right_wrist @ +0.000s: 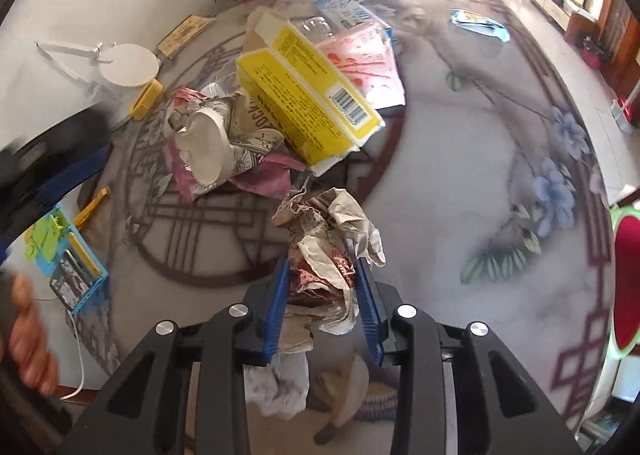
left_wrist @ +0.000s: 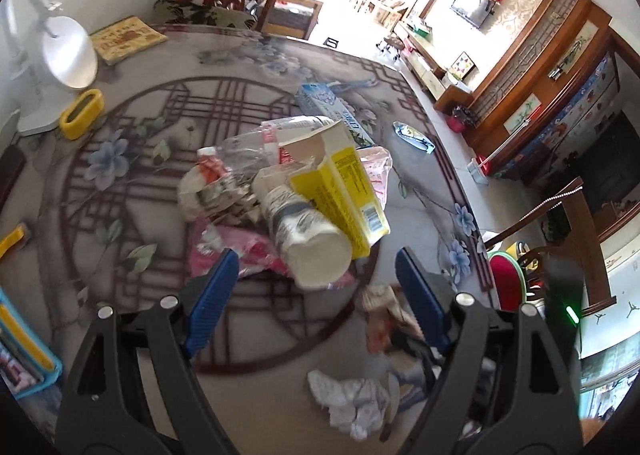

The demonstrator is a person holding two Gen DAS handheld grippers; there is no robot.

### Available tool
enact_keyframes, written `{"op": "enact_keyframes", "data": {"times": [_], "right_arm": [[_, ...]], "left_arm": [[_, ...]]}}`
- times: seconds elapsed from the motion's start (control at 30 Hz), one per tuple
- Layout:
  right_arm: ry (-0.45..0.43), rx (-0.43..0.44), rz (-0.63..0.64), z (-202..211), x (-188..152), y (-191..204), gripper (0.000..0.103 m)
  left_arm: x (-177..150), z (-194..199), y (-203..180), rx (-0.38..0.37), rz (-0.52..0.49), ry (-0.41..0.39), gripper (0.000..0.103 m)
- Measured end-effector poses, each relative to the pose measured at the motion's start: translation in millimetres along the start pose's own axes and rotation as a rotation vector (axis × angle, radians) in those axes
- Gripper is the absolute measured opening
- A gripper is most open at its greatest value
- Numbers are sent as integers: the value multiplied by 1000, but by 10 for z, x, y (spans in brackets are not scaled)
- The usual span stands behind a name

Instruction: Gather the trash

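Note:
A pile of trash lies mid-table: a yellow carton (left_wrist: 344, 191) (right_wrist: 304, 91), a paper cup on its side (left_wrist: 308, 243) (right_wrist: 208, 143), a crushed clear bottle (left_wrist: 248, 147), pink wrappers (left_wrist: 236, 247) (right_wrist: 260, 171) and a blue-white carton (left_wrist: 332, 103). My left gripper (left_wrist: 316, 263) is open and empty, just in front of the cup. My right gripper (right_wrist: 322, 267) is shut on a crumpled paper wad (right_wrist: 328, 239), held above the table near the pile; it shows blurred in the left wrist view (left_wrist: 384, 311). A white crumpled tissue (left_wrist: 352, 399) lies near the front.
A blue wrapper (left_wrist: 414, 135) (right_wrist: 480, 25) lies far right on the patterned round table (right_wrist: 460, 175). A white desk lamp (left_wrist: 68, 55), yellow holder (left_wrist: 82, 113), a book (left_wrist: 128, 37) and a blue tray (right_wrist: 72, 267) sit at the left. Chairs stand beyond the table.

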State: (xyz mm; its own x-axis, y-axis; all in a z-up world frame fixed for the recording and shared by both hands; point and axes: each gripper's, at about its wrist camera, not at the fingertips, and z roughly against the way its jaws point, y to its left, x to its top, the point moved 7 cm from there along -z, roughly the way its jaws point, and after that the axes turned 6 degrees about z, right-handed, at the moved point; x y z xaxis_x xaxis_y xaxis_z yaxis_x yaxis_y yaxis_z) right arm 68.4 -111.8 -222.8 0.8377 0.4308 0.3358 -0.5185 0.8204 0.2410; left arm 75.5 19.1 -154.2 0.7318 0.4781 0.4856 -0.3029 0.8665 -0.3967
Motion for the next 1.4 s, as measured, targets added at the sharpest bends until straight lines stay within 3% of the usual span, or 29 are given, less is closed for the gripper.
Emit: {"op": "enact_keyframes", "data": {"times": [0.27,0.3,0.33,0.4,0.7,1.0,1.17,1.4], "right_arm": [[-18,-24,-19,231,-124,8,35],[-20,-26,-18,252,-137,1,35],[-22,-30,-16,276,-148,3,35],[-26,-32,-16,308,-164,-11,35],[-46,-4,-9,354,-92,33,35],[-41,24,17,290,17,63,35],[7,-6,6,144,-59,-64,37],[71,-25,-33,-37,-177,-243,39]], "left_arm": [[34,-695,-79,19,14,148,78],[18,-745,-66,25,18,155,74],[6,-767,-53,28,20,159,62],[-25,-811,-5,20,37,181,58],[-81,-440,127,-39,88,117,56],[-89,-113,11,-76,86,74,56],[-142,-126,-29,-52,51,77,57],[-326,-274,176,12,85,130,56]]}}
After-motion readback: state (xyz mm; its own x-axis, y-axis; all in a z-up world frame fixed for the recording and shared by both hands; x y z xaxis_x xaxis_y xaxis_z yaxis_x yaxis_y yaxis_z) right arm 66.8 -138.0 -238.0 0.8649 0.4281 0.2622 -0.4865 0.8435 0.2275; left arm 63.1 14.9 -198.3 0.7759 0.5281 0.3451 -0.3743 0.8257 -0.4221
